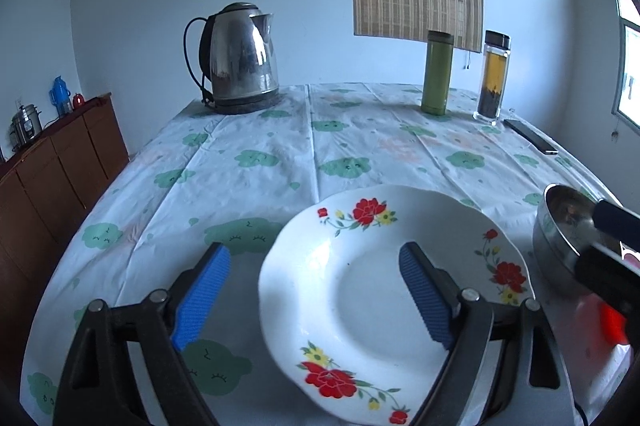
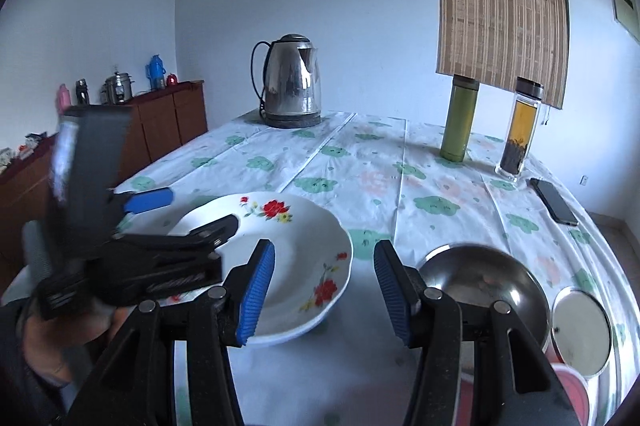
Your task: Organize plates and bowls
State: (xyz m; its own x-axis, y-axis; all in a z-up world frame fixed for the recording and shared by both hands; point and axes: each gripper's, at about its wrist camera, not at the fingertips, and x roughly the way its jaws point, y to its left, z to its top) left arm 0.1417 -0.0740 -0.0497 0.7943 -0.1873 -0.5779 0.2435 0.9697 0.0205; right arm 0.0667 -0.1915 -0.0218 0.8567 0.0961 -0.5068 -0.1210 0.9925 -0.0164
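The left hand-held gripper (image 1: 316, 290) is held open over the tabletop (image 1: 256, 186), its blue pads (image 1: 202, 296) spread wide; nothing is pressed between them. The near-left rim of the flowered white plate (image 1: 372, 310) is straddled by the pads: one pad is seen over the plate's well, the other outside the rim above the cloth. Whether the plate is touched cannot be told. The plate itself is set flat on the cloud-patterned tablecloth.

The right hand-held gripper (image 2: 324, 286) is held partly open and empty, its pads parted above bare cloth, in the gap between the plate (image 2: 304, 262) and the steel bowl (image 2: 492, 282). The plate lies just to its left, the bowl just to its right, and a round metal lid (image 2: 582, 330) is seen beside the bowl, further right. The left hand-held gripper (image 2: 180, 210), blurred, is seen over the plate's far-left side, carried by a hand (image 2: 64, 338).

Farther off, ahead of both grippers, a stainless electric kettle (image 1: 240, 58) is stood at the far left of the tabletop; a green flask (image 1: 438, 72), a clear tea bottle (image 1: 492, 78) and a dark phone (image 1: 530, 136) are placed at the far right. A wooden cabinet (image 1: 56, 170) is set against the left wall.
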